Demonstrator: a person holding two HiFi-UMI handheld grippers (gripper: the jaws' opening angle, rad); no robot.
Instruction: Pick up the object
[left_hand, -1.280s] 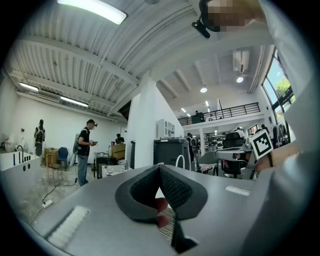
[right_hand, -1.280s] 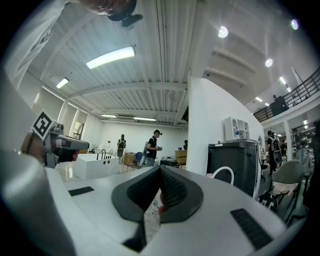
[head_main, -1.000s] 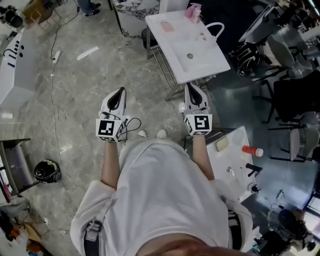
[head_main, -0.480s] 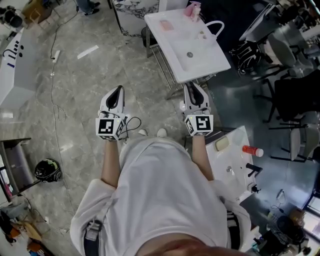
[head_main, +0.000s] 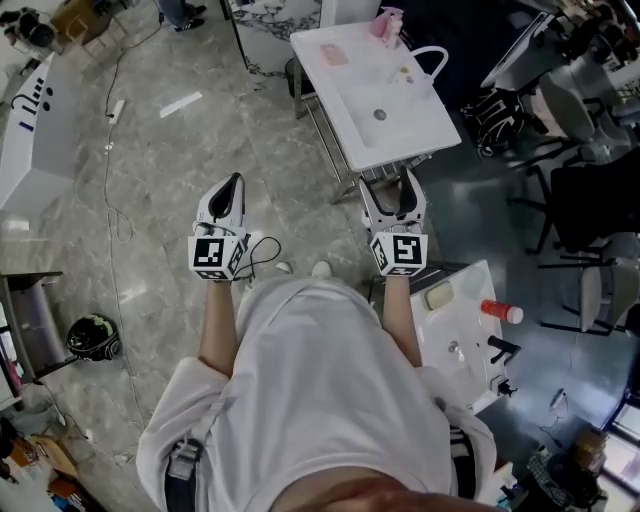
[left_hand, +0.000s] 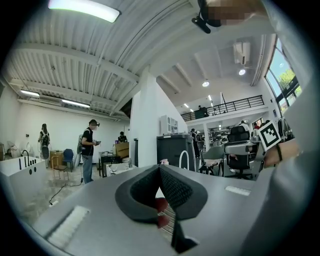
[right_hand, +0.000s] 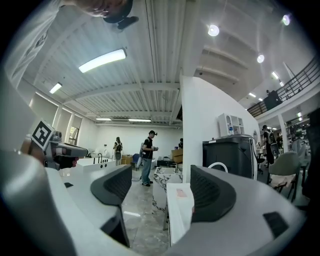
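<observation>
Ahead stands the white surface (head_main: 425, 128), with a pink pad (head_main: 335, 55) at its far left corner: probably light and soft, so pinch one edge. At its near edge the right claw (head_main: 392, 186) has just been opening, empty; the left claw (head_main: 234, 182) is closed, empty.

Just right of centre, our right gripper (head_main: 393, 188) has just been opening: its jaws, shut before, now stand apart with nothing between them.

Readable text: none | left gripper (head_main: 234, 182): square black-and-white marker (head_main: 210, 255) on the cube behind its fingers, no letters | right gripper (head_main: 393, 185): matching marker (head_main: 403, 250) behind its fingers | pink card (head_main: 335, 55) beyond the right fingers: print too small to read
</observation>
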